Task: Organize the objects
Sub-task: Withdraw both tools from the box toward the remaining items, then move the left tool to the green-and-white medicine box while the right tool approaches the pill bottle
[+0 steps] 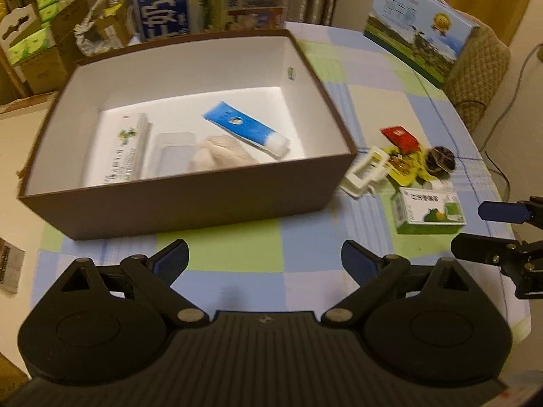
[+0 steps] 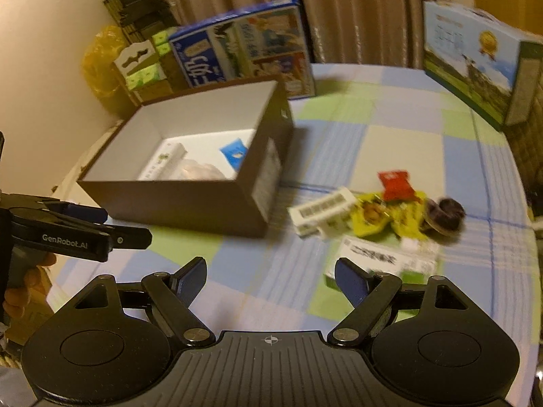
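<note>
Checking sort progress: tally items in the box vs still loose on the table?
In the brown box: 4
Blue tube, long white carton, clear tray, pale cloth.
Loose pile on the table: roughly 6, overlapping.
Total: about 10.

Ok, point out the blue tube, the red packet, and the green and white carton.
Blue plastic tube (image 1: 242, 125): left wrist view, middle of its body, inside the box.
Red foil packet (image 1: 400, 137): left wrist view, its face.
Green and white cardboard carton (image 1: 429, 212): left wrist view, top face.

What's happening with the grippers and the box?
Left gripper open, empty. Right gripper open, empty. Brown cardboard box part-filled. Green-white carton outside, unobstructed.
</note>
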`<state>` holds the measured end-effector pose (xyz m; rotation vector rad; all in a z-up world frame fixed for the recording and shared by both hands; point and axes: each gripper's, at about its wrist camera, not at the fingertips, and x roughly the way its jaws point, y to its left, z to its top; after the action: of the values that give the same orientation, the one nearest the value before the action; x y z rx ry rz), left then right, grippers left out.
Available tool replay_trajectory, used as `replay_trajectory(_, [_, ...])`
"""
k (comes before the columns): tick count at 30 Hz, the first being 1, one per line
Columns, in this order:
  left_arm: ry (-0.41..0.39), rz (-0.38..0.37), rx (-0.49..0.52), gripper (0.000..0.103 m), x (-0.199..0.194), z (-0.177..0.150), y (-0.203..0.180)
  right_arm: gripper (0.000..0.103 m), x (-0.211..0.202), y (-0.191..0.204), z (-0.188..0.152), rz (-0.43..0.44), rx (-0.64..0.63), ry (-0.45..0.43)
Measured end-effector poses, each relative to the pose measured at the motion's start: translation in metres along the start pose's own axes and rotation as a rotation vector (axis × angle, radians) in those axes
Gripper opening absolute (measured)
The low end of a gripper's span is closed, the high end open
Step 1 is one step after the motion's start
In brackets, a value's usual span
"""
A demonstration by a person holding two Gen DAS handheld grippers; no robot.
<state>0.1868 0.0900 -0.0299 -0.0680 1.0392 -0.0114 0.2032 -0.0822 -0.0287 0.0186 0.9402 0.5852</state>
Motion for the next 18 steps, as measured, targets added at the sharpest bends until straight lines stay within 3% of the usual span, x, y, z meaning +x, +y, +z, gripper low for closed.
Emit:
replay_trajectory(8, [0.027, -0.051, 0.058, 0.095, 0.019, 0.0, -0.04, 0.08, -0.014, -0.044, -0.022, -0.066, 0.072, 0.033])
replay_trajectory(18, [0.036, -0.179, 0.224, 0.094, 0.049, 0.004, -0.111, 0.08, -0.042, -0.106, -0.047, -0.18, 0.192, 0.041])
